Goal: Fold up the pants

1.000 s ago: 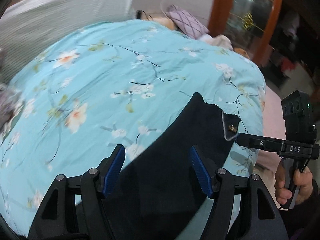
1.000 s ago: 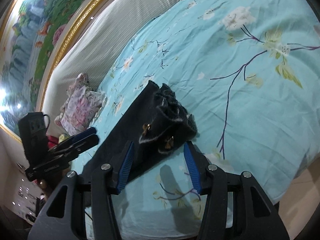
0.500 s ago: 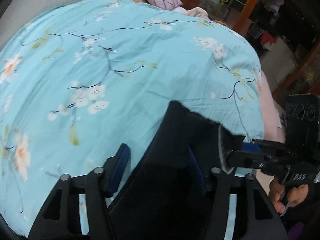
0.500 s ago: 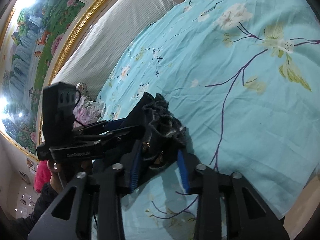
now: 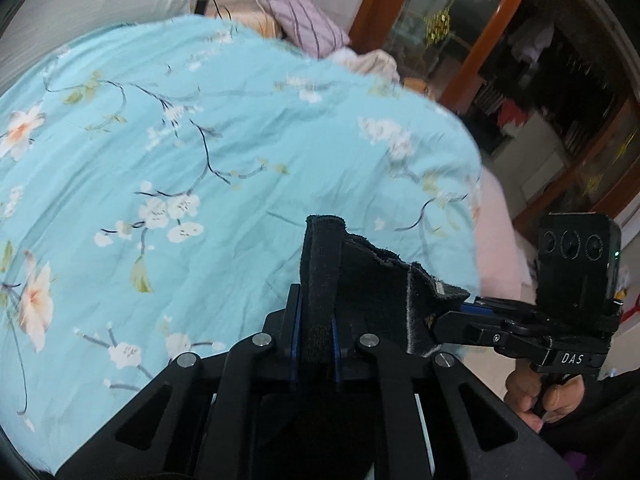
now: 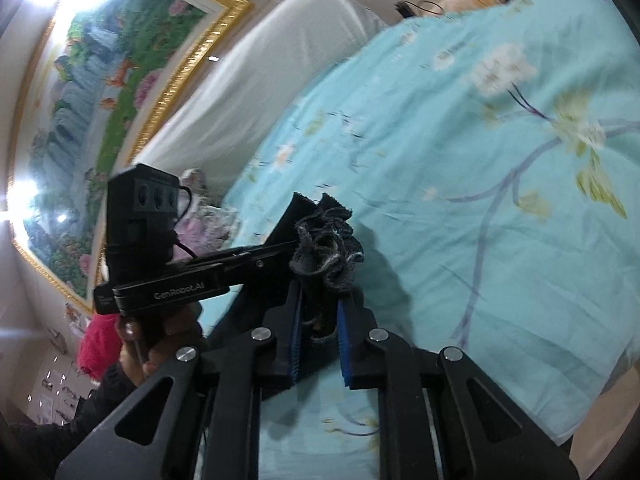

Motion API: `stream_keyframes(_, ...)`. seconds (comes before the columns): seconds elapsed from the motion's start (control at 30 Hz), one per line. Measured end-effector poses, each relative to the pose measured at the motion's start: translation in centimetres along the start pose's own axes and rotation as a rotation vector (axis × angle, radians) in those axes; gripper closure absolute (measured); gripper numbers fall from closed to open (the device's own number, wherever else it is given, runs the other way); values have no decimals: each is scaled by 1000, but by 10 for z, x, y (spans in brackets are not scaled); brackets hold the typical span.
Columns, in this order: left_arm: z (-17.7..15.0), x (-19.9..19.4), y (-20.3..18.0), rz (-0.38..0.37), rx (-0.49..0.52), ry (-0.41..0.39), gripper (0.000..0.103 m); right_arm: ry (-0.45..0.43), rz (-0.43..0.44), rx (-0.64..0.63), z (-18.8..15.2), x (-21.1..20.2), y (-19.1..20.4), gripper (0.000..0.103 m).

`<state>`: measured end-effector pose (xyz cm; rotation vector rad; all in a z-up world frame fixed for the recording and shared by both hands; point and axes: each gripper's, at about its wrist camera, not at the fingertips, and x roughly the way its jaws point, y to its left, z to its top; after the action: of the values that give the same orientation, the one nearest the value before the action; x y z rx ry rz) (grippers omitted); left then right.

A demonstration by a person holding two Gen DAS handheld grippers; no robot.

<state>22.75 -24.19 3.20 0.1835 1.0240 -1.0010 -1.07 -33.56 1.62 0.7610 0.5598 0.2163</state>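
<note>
Left gripper (image 5: 314,344): its jaws are closing, and the blue pads are now pinching a thick dark band of the pants (image 5: 360,280) between them; a second ago these fingers were standing wide over the cloth with nothing caught.

Right gripper (image 6: 318,344): its jaws are closing too, narrowing from a wide stance, with a ruffled, frayed bunch of the same dark fabric squeezed between the pads.

Pants: they are lying at the near right edge of the bed, one end now gathered up and standing proud of the quilt between the two tools, the rest trailing back under the left gripper and out of sight.

Change: a moment ago the garment was lying flat and untouched; now both ends of one edge are being gripped, and the two tools are sitting close beside each other on it.

Meaning: the grasp appears to be nearly made, so the fold itself has probably not begun; lifting and carrying this edge over the rest looks like the step ahead.

Quilt (image 5: 200,160): the turquoise flowered cover is spreading far and left, bare of other clothing.

Person's hand (image 5: 536,396): it is working the right tool's trigger at the near right.
</note>
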Motion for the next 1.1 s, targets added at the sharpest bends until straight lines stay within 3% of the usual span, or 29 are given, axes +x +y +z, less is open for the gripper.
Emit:
stream_keyframes(0.2,-11,-43,-5,3,-19,-89,93,-6,94,-70,1,-5,35,86)
stream_keyframes(0.47,-38,-91,2,-10,-86,-194,93,14,157,-157,-8,-3,78,86)
stream_keyframes(0.77,-87,-135,18,-16,-186,-315,93,102,268,-283,-34,20,127,86)
stream_keyframes(1.1,-144,-163,48,1,-303,-370,93,212,318,-338,-60,59,156,86)
